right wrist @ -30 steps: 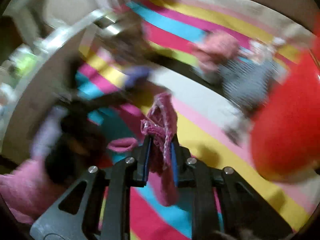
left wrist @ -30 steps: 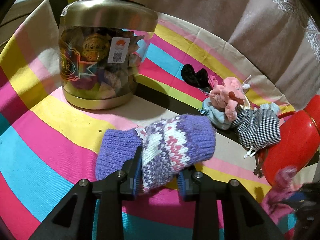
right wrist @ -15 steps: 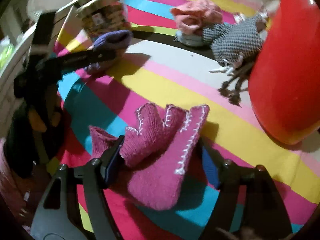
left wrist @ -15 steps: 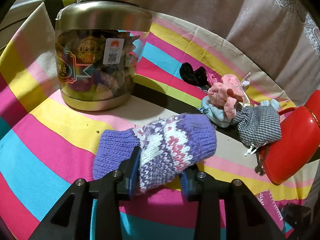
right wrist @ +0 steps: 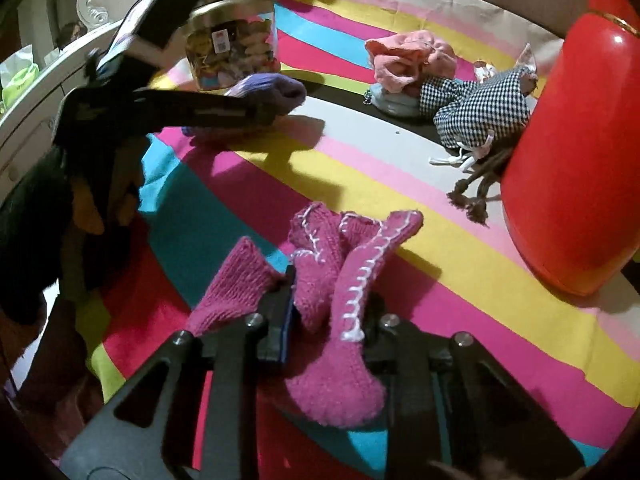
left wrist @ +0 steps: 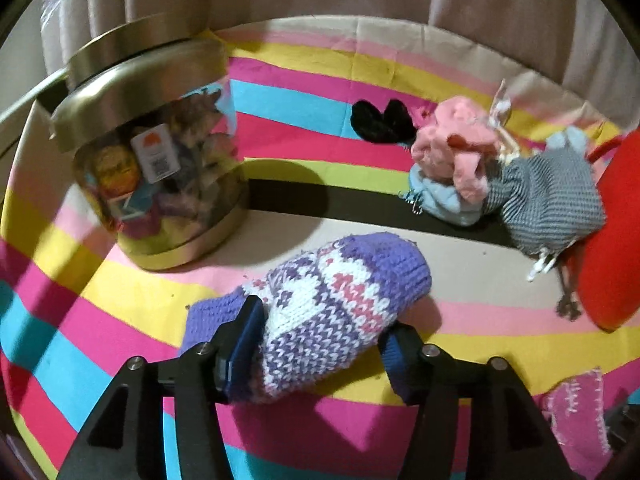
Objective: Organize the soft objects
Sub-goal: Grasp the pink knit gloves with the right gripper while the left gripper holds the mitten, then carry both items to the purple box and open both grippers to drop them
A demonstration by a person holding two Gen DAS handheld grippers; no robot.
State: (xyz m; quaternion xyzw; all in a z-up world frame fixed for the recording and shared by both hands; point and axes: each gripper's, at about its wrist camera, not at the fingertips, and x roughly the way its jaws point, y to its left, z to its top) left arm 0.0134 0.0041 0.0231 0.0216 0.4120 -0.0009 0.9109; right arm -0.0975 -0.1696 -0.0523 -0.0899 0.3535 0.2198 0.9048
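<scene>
Striped tabletop point(left wrist: 120, 312) carried scattered knitwear; left claw point(left wrist: 320, 334) clenched purple mitten point(left wrist: 340, 296), right claw point(right wrist: 330, 312) clenched pink glove point(right wrist: 340, 280); next likely: placing with far-edge pile point(right wrist: 412, 60).

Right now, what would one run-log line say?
left hand-held gripper: shut on purple mitten | right hand-held gripper: shut on pink glove | surface: striped cloth

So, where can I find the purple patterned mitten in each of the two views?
Left wrist view: the purple mitten lies low in the centre, between the left gripper fingers.
Right wrist view: it is upper left, small, beyond the left gripper.
Shared landmark: the gold-lidded jar behind the mitten.
</scene>
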